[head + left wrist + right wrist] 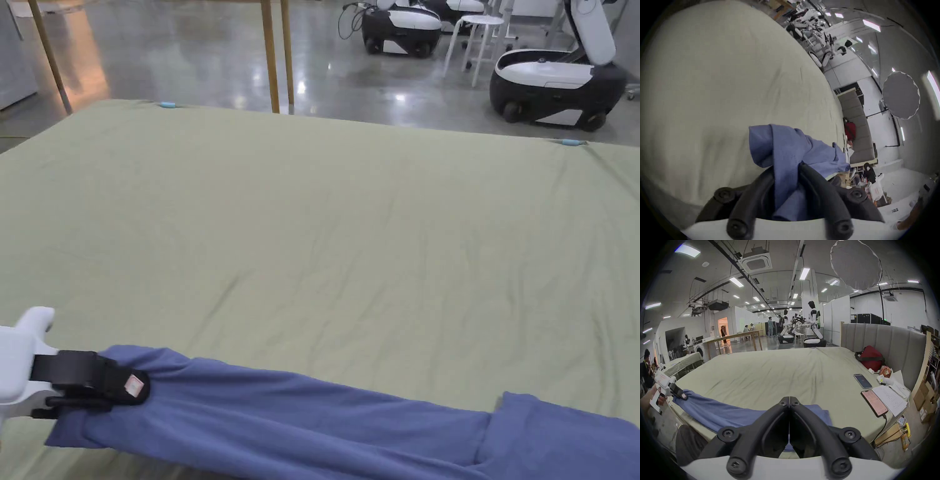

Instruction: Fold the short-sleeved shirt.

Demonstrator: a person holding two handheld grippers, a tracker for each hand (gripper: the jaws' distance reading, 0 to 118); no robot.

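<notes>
The blue shirt [312,419] lies stretched in a long, bunched band along the near edge of the bed [350,237], which is covered by a pale green sheet. In the head view the left gripper [128,385] sits at the band's left end, its jaws closed on the cloth. The left gripper view confirms this: both black jaws press on a gathered fold of the shirt [786,154] that runs up between them (the cloth rises in a small peak just beyond the tips).

In the right gripper view the right gripper [789,400] is over the other end of the shirt [718,412], its jaws brought together with the tips touching; whether any cloth is pinched between them cannot be told. In that view the left gripper [682,395] shows far off at the left, held in a hand [660,400]. Two phones [862,381] and some papers [890,400] lie on the bed's right side, near a red bag [871,358] by the padded headboard [883,339].
</notes>
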